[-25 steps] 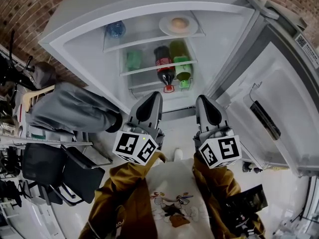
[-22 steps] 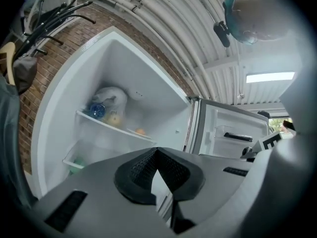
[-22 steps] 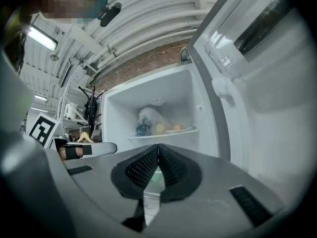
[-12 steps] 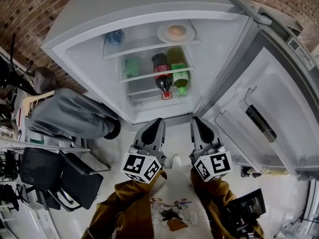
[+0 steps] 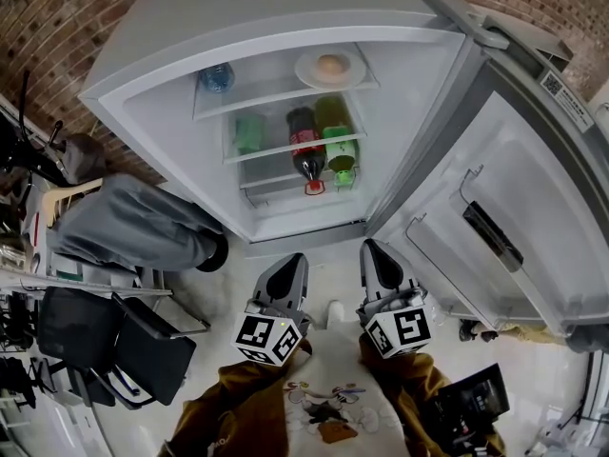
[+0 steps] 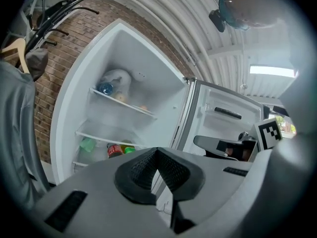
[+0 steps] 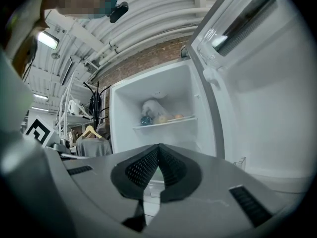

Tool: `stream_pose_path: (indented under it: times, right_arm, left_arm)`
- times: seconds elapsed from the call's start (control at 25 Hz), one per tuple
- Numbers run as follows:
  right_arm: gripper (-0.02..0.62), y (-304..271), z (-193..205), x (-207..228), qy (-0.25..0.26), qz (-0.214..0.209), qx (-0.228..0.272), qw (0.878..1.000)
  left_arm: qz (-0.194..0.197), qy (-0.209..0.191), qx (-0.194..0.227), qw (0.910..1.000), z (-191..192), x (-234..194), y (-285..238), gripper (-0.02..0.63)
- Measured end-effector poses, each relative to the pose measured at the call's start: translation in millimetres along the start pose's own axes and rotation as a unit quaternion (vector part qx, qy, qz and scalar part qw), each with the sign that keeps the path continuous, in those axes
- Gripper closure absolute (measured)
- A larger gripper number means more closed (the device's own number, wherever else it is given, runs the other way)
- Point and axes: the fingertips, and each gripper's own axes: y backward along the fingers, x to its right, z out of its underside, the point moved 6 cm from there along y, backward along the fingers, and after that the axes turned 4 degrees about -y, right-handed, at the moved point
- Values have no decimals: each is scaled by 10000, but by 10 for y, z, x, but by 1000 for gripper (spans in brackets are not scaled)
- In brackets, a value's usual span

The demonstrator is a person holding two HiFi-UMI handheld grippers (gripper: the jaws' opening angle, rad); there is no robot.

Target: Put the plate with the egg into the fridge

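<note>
A white plate (image 5: 329, 68) with a brown egg (image 5: 330, 64) rests on the top shelf of the open fridge (image 5: 171, 41), at its right side. The egg (image 7: 179, 116) also shows small on that shelf in the right gripper view. My left gripper (image 5: 288, 269) and right gripper (image 5: 375, 256) hang side by side below the fridge opening, well short of it. Both are shut with nothing between the pads, as the left gripper (image 6: 157, 151) and right gripper (image 7: 159, 148) show in their own views.
The fridge door (image 5: 514, 198) stands wide open at the right. A blue-capped bottle (image 5: 215, 78) lies on the top shelf; a cola bottle (image 5: 307, 150) and green bottles (image 5: 339, 136) lie lower. A person in grey (image 5: 133, 222) and a black chair (image 5: 143, 336) stand left.
Both grippers have drawn back from the fridge and sunk, now lying lower in the head view. The plate with the egg has stayed on the top shelf.
</note>
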Motion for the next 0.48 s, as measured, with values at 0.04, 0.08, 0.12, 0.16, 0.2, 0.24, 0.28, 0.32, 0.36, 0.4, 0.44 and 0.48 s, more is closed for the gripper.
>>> stream_pose_path:
  times: [0.04,0.08,0.12,0.16,0.2,0.24,0.28,0.32,0.36,0.4,0.44,0.48]
  right_arm:
    - [588,11,12,-4,12,-26,-17,10000]
    - [588,23,29,-9,13,-53,-41,10000]
    - [588,35,50,-13,11,-72,-73,9999]
    - [588,46,71,-17,14,-89,-108,9999]
    - [588,56,92,-21,16,-101,-141,9998]
    - [588,65,111,-23,9,-103,-169,9998]
    - [588,71,129,-24,-3,-104,-190,9998]
    - [588,76,142,-24,-19,-106,-201,9997]
    - [588,79,151,-24,-37,-107,-205,9997]
    - [588,81,157,-23,-48,-106,-203,9997]
    - [588,84,159,-23,-44,-107,-203,9997]
    - [588,86,159,-24,-34,-109,-202,9997]
  left_arm:
    - [14,0,-14,10000,11,10,10,598]
    - [31,-3,-24,10000,18,20,18,600]
    - [48,-2,-33,10000,22,29,26,600]
    - [62,3,-41,10000,25,34,33,598]
    - [70,12,-49,10000,28,36,40,598]
    - [73,19,-58,10000,31,37,46,598]
    - [75,21,-69,9999,35,37,52,598]
    - [76,18,-83,9999,40,39,58,598]
    - [81,11,-103,9999,49,42,63,598]
    - [88,4,-127,9999,61,45,69,598]
    - [98,0,-155,9998,76,51,75,598]
    - [108,0,-182,9998,92,56,81,598]
